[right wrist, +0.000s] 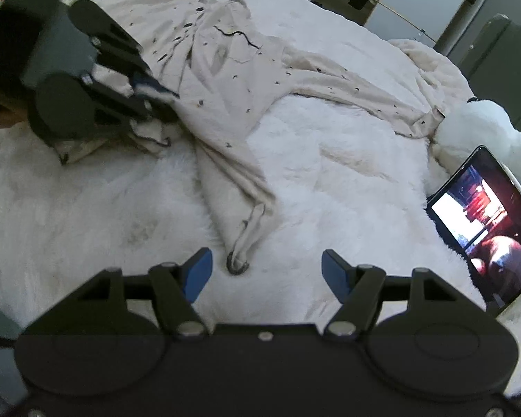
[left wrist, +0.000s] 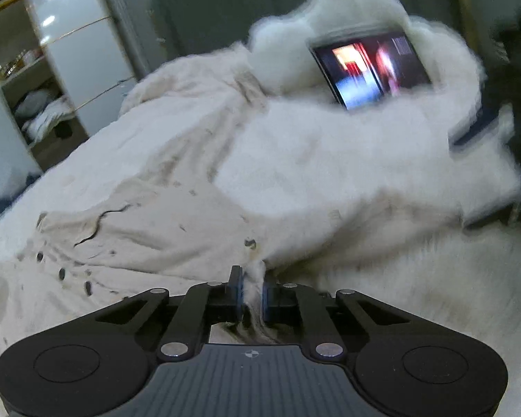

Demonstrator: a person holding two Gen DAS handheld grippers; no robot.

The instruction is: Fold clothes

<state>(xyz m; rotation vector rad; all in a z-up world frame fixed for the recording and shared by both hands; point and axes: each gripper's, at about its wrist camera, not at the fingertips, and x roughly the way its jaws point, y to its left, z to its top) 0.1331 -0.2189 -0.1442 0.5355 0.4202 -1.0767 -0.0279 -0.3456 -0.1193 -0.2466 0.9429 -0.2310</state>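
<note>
Cream spotted garment (right wrist: 225, 80) sprawls crumpled across the fluffy white bed (right wrist: 330, 173); my left gripper (left wrist: 251, 293) pinches its edge tight, right gripper (right wrist: 266, 272) gapes empty by the cuff (right wrist: 238, 264) — better grab there, then pull flat

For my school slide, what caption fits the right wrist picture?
Open right gripper hovers over a cream garment's cuff on a fluffy white bed, tablet glowing nearby.

A bed covered by a fluffy white blanket (right wrist: 330, 173) fills the room. At the far side stands a wardrobe (left wrist: 69, 69) with glossy grey doors, gold trim and open shelves of folded linen. A lit tablet (right wrist: 482, 229) leans against a white plush cushion (right wrist: 482, 121) at right.
</note>
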